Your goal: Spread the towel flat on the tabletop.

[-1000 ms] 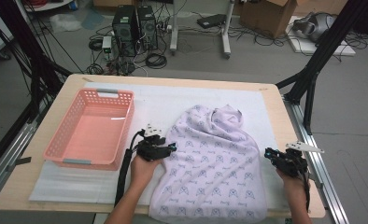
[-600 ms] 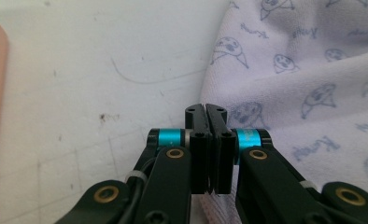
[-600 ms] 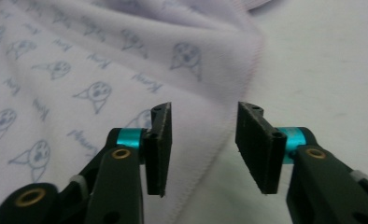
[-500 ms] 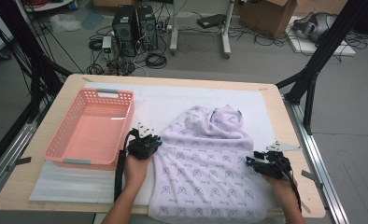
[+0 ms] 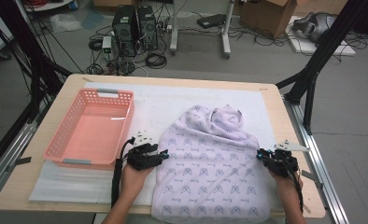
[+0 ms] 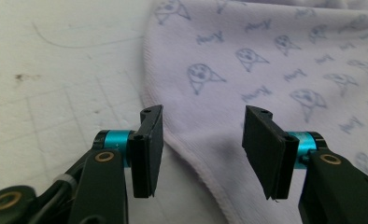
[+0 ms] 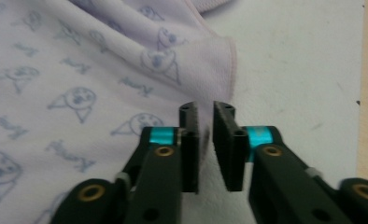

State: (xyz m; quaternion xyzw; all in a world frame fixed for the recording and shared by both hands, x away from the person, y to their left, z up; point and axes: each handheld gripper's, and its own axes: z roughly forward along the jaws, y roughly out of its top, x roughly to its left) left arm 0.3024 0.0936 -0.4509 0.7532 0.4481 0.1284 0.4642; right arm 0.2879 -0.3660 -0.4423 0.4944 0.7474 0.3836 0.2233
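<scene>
A pale lilac knit garment printed with small grey cartoon faces lies spread flat on the white padded sheet covering the light wooden worktop. Its bunched hood or collar end points to 12 o'clock; its lower hem hangs at the 6 o'clock edge of the worktop.

Left gripper: at the garment's 9 o'clock edge, held in the person's left hand. In the left gripper view the left gripper has its fingers well apart, having just been opening. The ribbed edge of the garment passes below and between them; the pads do not press on it.

Right gripper: at the garment's 3 o'clock edge. In the right gripper view the right gripper has its fingers drawn close, having just been closing, with a narrow slit left between the pads. The hem of the garment lies just ahead and toward 9 o'clock in that view. Whether any cloth sits in the slit I cannot tell.

A salmon-pink perforated plastic basket stands at 9 o'clock on the worktop, just beside the left gripper and apart from the garment.
</scene>
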